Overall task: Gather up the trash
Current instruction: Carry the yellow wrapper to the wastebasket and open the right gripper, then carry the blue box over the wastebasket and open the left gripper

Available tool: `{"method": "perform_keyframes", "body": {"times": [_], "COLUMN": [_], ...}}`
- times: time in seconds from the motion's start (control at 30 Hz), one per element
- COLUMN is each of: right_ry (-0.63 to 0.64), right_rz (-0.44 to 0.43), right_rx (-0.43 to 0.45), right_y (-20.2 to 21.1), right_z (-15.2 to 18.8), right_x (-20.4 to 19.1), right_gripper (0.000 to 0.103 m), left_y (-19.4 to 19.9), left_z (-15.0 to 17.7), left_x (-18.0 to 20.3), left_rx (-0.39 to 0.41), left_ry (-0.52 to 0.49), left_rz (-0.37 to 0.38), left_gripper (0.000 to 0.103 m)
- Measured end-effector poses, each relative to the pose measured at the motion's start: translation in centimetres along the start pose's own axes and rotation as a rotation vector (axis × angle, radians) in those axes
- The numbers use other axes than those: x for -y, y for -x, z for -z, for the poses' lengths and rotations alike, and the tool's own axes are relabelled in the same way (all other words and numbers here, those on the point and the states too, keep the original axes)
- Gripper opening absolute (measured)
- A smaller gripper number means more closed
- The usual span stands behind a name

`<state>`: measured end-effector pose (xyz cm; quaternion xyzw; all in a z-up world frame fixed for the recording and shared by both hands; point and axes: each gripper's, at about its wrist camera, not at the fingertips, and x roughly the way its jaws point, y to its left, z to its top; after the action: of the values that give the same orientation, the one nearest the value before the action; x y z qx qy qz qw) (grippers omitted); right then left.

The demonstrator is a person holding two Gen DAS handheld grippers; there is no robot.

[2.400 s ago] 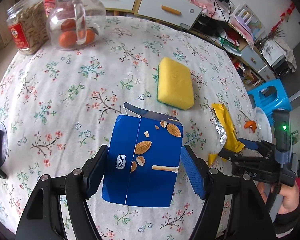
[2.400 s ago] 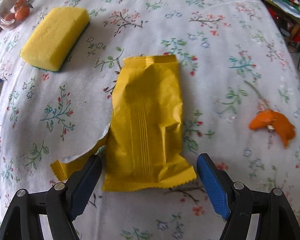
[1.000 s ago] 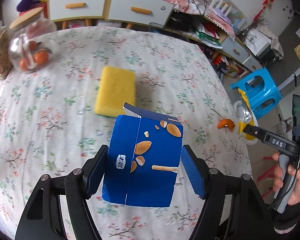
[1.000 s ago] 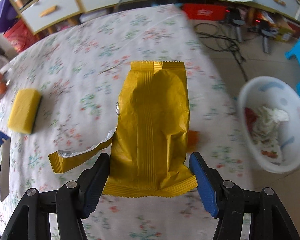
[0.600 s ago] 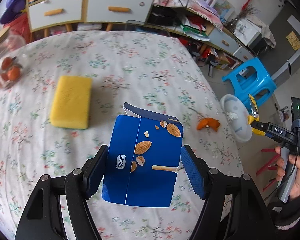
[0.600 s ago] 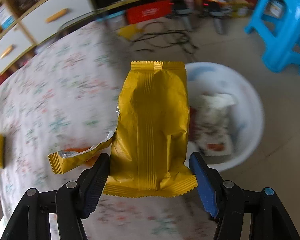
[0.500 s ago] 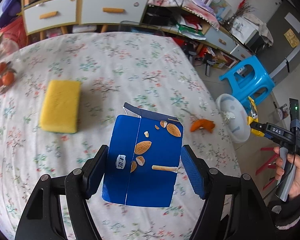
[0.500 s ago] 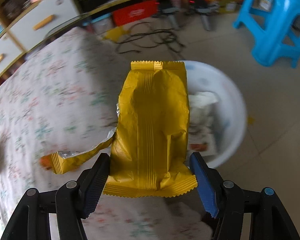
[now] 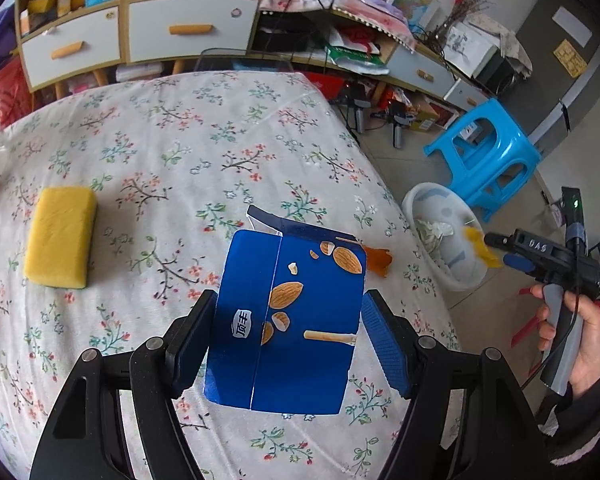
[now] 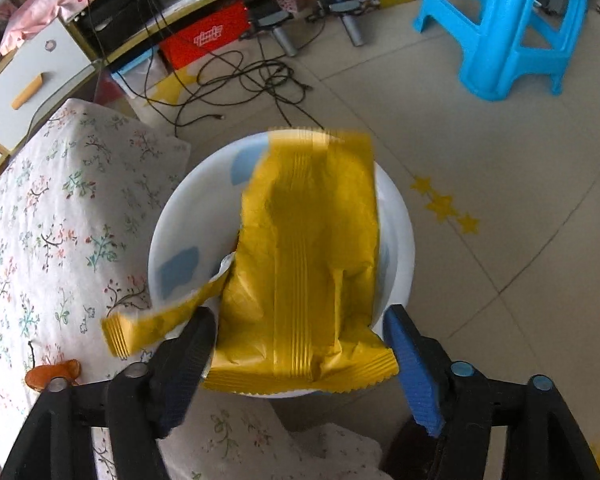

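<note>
Right gripper (image 10: 300,344), now carried off the table over the white basin (image 10: 400,240), is opening to drop its yellow wrapper (image 10: 308,240) in, while left gripper (image 9: 288,336) stays clamped on the blue carton (image 9: 288,320), awaiting disposal.

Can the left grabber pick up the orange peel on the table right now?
Probably not yet. The left gripper is already full: it is shut on the blue carton. The orange peel lies bare on the table just past the carton, so dropping the carton first would free the way.
</note>
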<state>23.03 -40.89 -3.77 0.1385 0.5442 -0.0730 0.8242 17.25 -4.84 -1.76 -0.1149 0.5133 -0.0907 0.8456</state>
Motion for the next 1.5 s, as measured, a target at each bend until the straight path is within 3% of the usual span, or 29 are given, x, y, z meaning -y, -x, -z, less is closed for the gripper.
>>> {"method": "perform_keyframes", "body": {"times": [0.17,0.33,0.7,0.97,1.27,1.33,1.5], "right_ry": [0.005,0.014,-0.015,-0.029,-0.046,-0.044,-0.035], "right_rz": [-0.027,0.004,0.047,0.07,0.053,0.053,0.05], "right_rx": [0.03,0.033,0.069,0.068,0.078,0.077,0.081], "right_y": [0.7,1.6,4.8,5.0,5.4,5.4,5.5], "right_z": [-0.1,0.1,2.2,2.8,2.8,2.9,2.8], "right_x": [0.5,1.8,9.0,12.3,13.3,13.3,12.9], "right_gripper": [0.081,0.081,0.081,0.082,0.082,0.082,0.082], "left_y": [-0.7,-2.1,-7.3,-11.1,-12.4,-12.5,-11.4], "left_z": [-0.5,-1.5,-3.8,-4.7,-5.6,-5.7,-5.4], "left_x": [1.3,3.8,13.8,19.2,21.2,21.1,20.6], "left_rx": [-0.004,-0.011,-0.024,-0.012,0.038,0.026,0.043], "left_ry": [-0.033,-0.067,-0.204,-0.258,-0.289,-0.277,-0.289], "left_rz": [-0.005,0.012,0.088,0.098,0.104,0.095,0.055], "left_gripper": [0.075,0.075,0.075,0.075,0.077,0.089,0.09]}}
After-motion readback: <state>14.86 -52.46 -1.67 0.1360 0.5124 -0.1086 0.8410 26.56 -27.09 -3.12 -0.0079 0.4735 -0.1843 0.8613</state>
